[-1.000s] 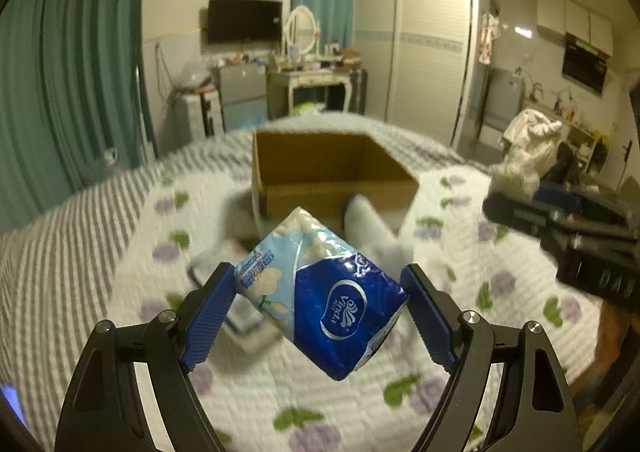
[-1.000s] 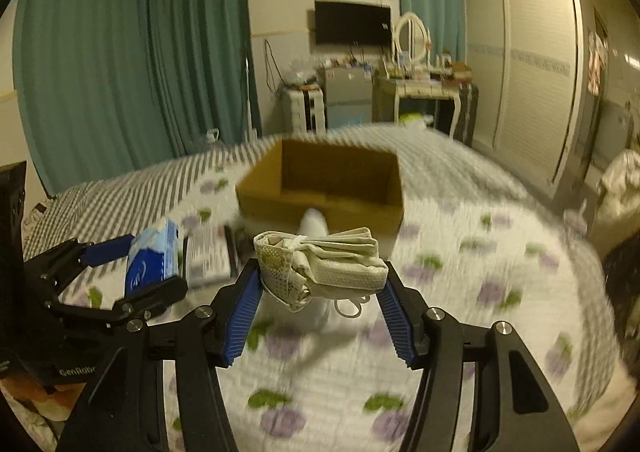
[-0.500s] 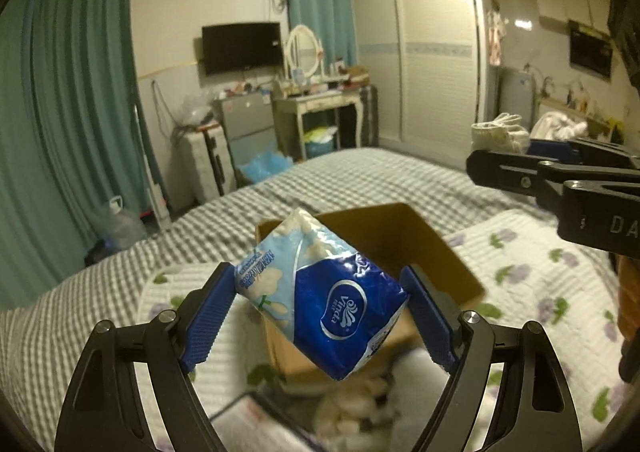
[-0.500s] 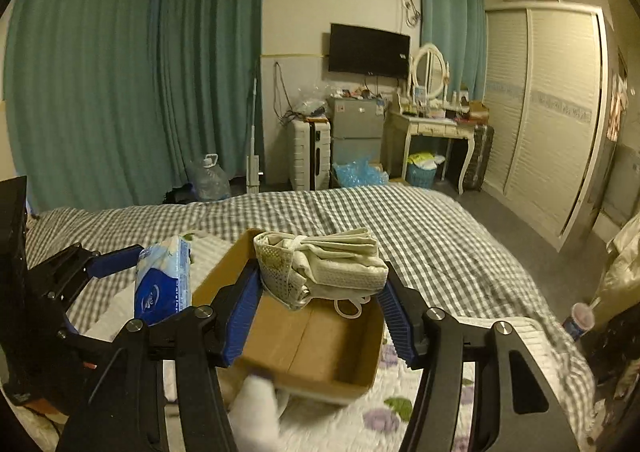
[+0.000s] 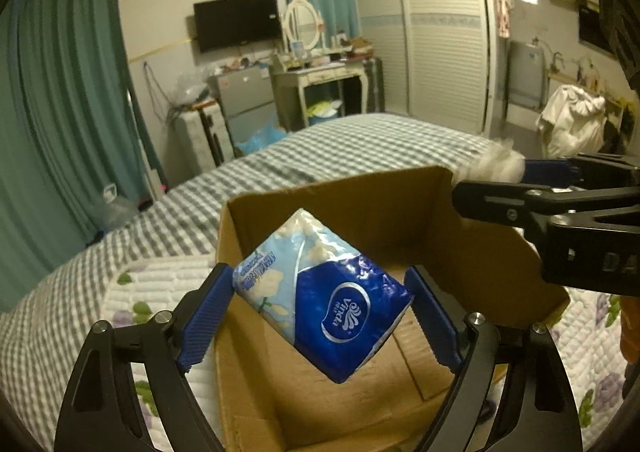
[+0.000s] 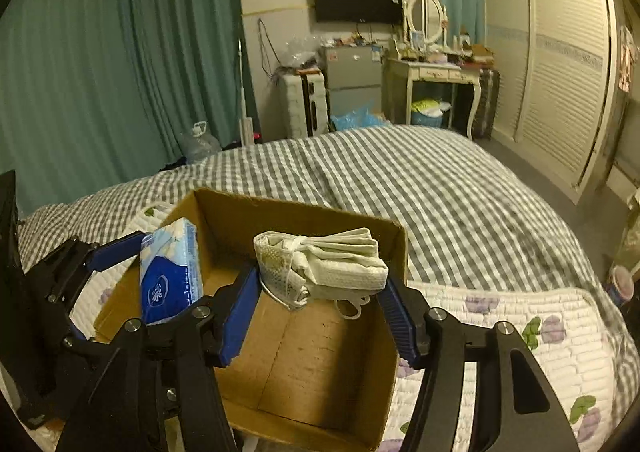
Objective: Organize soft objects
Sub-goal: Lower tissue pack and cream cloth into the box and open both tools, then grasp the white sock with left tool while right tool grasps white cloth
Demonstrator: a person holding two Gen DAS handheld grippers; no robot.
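Tissue pack (image 5: pixel 320 300), blue and white, is hanging pinched between the pads of the left hand-held gripper (image 5: pixel 320 314) over the left side of the open cardboard box (image 6: pixel 320 348), which is sitting on the bed (image 6: pixel 440 180). To its right, the right hand-held gripper (image 6: pixel 320 304) is clamping a folded white cloth bundle (image 6: pixel 324 264) above the box's middle, so both soft things are gripped in the air and neither is resting inside. Judging by the bare cardboard floor showing in both views, nothing is packed yet, and what is remaining is lowering and letting go of the two items.
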